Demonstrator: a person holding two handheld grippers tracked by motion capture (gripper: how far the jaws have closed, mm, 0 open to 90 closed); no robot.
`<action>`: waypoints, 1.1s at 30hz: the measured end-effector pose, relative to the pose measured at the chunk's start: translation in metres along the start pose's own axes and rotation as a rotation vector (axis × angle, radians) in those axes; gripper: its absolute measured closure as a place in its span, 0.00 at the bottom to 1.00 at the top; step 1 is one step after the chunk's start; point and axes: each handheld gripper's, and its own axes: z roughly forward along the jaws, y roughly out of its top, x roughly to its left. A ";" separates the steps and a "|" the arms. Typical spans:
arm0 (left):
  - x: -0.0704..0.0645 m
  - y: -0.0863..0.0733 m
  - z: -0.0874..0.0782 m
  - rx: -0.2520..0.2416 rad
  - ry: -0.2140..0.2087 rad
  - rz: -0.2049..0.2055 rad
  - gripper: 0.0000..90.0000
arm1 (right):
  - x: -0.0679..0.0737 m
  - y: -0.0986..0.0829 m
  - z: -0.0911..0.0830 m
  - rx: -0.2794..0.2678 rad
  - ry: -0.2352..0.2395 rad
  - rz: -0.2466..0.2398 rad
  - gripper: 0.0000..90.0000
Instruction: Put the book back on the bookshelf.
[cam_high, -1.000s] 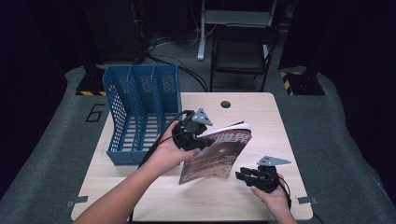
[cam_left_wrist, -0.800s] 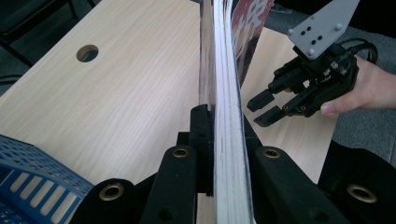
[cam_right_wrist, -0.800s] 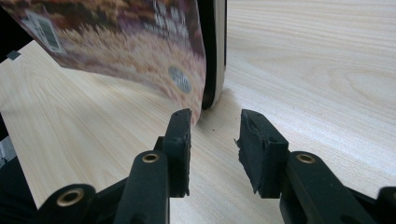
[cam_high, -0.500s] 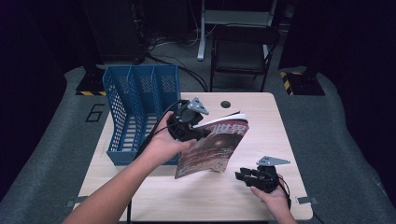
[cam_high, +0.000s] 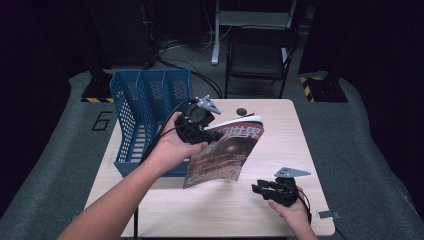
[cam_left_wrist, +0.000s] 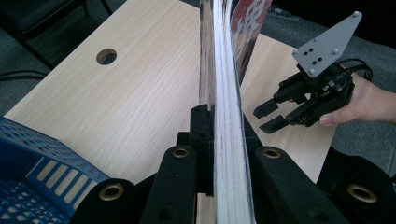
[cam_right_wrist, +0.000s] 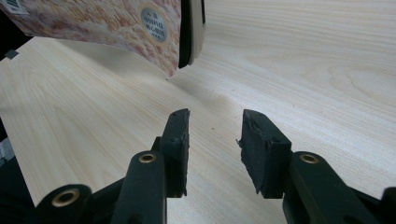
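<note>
The left gripper (cam_high: 216, 134) clamped its jaws tight on the edge of a magazine (cam_high: 227, 152), holding it tilted above the wooden table (cam_high: 300, 145), just beside the blue file rack (cam_high: 145, 107). The magazine's lower corner appeared to hang just clear of the tabletop, though the angle left that unsure. The right gripper (cam_high: 257, 189) rested near the table's front edge, jaws parted and holding nothing.

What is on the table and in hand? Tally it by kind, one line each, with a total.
Magazine: 1, clamped on edge by the left gripper, lifted and tilted above the table
Blue file rack: 1, at the table's left side
Grippers: 2, the right gripper with fingers apart and holding nothing
Total: 4
</note>
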 end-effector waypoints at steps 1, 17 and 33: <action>0.001 0.001 -0.001 0.002 0.004 0.006 0.92 | 0.000 0.000 0.000 0.000 0.000 0.000 0.69; 0.011 0.005 -0.017 -0.013 0.030 -0.029 0.92 | 0.000 0.001 0.000 -0.001 0.009 0.000 0.69; 0.026 0.004 -0.040 -0.052 0.079 -0.075 0.92 | 0.000 0.002 0.002 0.000 0.014 -0.006 0.68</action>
